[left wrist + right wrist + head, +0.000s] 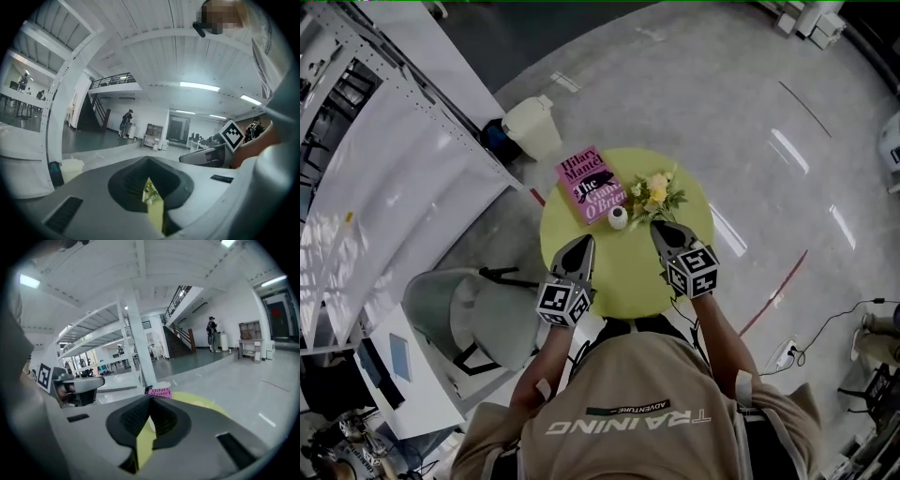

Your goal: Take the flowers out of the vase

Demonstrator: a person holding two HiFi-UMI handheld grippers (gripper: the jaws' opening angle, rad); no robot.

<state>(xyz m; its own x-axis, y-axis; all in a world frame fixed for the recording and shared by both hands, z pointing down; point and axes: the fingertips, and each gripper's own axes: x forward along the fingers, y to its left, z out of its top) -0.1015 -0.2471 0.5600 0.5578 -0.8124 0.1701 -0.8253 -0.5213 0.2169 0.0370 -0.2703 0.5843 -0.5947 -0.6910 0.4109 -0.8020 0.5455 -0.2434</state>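
Right tongs (660, 228) cover part of the flowers (655, 193).

on the round table (621, 279) a book (589, 185) lies at the far left, the vase (618, 217) just beside its near right corner, the flowers (654, 197) just right of the vase. a chair (455, 309) stands left of the table, a bin (534, 127) beyond it.

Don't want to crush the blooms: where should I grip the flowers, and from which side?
Probably the flowers' green stems just above the vase, below the yellow blooms. They lean away from the vase toward the right gripper, so come from that side; its jaws are shut, so open first.
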